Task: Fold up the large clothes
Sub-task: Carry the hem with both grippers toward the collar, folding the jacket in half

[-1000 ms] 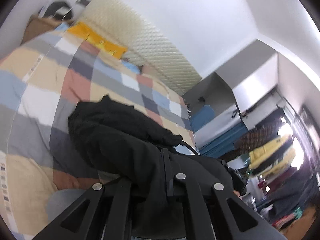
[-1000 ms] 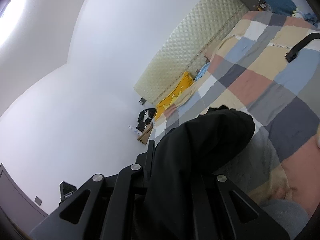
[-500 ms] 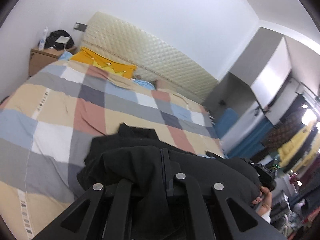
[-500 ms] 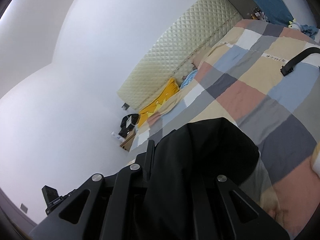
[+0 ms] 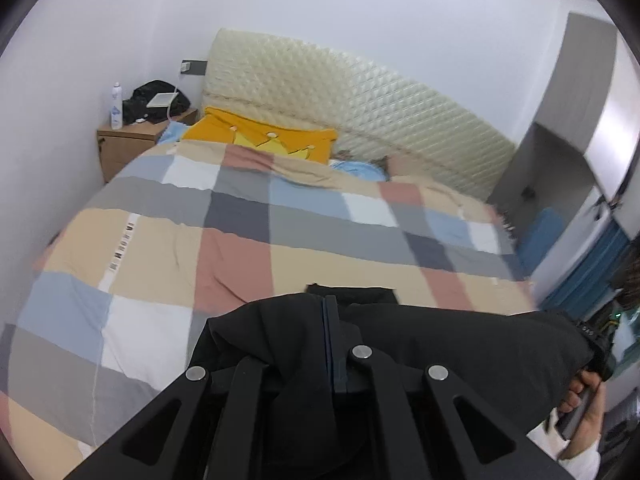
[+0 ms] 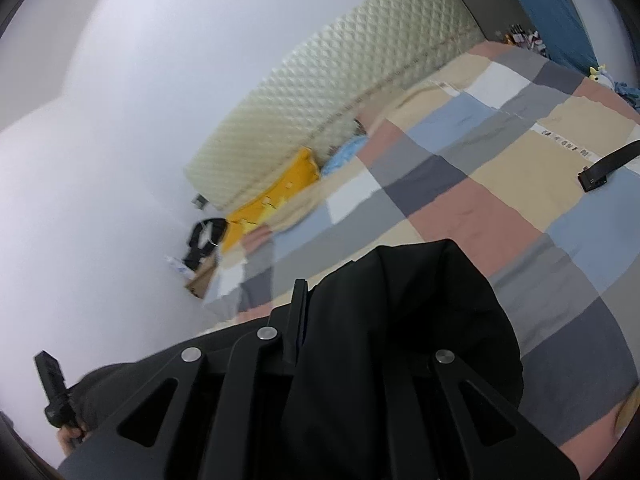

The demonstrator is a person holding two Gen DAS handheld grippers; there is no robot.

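A black garment (image 5: 460,344) is stretched between both grippers above the foot of the bed. My left gripper (image 5: 330,320) is shut on its edge, and cloth drapes over the fingers. In the right wrist view the same black garment (image 6: 400,320) bunches over my right gripper (image 6: 298,304), which is shut on it. The person's hand holding the other gripper (image 5: 588,384) shows at the right of the left wrist view. The garment's lower part is hidden below both cameras.
The bed has a checked quilt (image 5: 280,232) in beige, grey, blue and pink. A yellow pillow (image 5: 264,136) lies against the quilted headboard (image 5: 360,96). A wooden nightstand (image 5: 128,140) with a bottle stands at the left. A black strap (image 6: 604,168) lies on the quilt.
Both grippers have lifted and levelled with the garment. The garment has come up off the quilt and now spans tighter between them. The views swung toward the headboard.
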